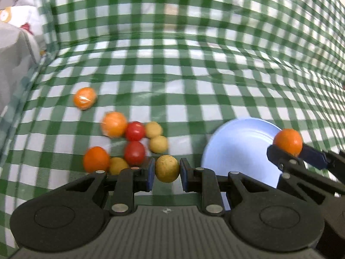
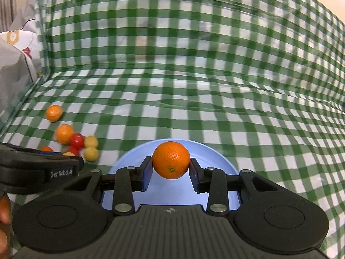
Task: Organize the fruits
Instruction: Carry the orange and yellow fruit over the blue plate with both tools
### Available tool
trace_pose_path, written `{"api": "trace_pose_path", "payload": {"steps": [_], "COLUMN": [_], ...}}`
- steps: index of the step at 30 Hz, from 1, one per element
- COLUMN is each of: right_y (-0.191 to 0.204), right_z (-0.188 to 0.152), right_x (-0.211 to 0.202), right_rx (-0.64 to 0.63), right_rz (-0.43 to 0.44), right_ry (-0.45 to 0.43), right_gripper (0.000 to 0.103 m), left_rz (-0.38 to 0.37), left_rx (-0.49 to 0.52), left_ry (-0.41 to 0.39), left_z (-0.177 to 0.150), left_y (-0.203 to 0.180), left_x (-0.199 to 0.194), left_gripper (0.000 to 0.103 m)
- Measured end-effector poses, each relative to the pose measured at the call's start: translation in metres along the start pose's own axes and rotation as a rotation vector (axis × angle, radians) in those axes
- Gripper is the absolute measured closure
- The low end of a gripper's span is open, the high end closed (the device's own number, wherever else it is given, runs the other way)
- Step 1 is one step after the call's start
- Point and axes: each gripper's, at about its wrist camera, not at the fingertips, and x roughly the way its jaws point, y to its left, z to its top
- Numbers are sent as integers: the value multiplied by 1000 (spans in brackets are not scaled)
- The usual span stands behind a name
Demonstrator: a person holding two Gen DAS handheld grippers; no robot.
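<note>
My left gripper (image 1: 167, 169) is shut on a tan round fruit (image 1: 167, 168), held beside a cluster of fruit on the green checked cloth: several oranges (image 1: 114, 124), two red tomatoes (image 1: 134, 152) and more tan fruits (image 1: 158, 144). My right gripper (image 2: 171, 167) is shut on an orange (image 2: 171, 160) and holds it above the light blue plate (image 2: 217, 157). In the left wrist view the plate (image 1: 237, 149) lies right of the cluster, with the right gripper (image 1: 287, 150) and its orange (image 1: 287, 141) over its right rim.
The green-and-white checked cloth (image 2: 194, 108) covers the table and rises as a back wall. Grey and white fabric (image 1: 15, 49) lies past the left edge. One orange (image 1: 84, 98) sits apart, far left of the cluster.
</note>
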Motion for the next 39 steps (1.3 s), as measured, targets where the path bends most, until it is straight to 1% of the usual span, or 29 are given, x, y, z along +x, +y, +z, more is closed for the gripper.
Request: {"api": "trace_pose_path", "payload": {"steps": [6,11,24,39], "right_y": [-19,-25,-24,-20], "right_z": [-6,-8,-17,-21], "right_x": [7,9,14,26], "right_rx": [39,49,45,48], "right_rz": [-32,-44,-66,-66], "right_ry": [26,31,24,30], "right_gripper": [65,65,65,65], "left_rz": [-85,-96,-118,-127], "left_rx": [101,154,166,164], "left_ry": [-7,-32,-27,-27], "left_z": [-7,-7,-7,-8], "left_y": [-30,-44,-40,-43], "left_x": [2,2,0,-4], "left_gripper": [76,76,76,76]}}
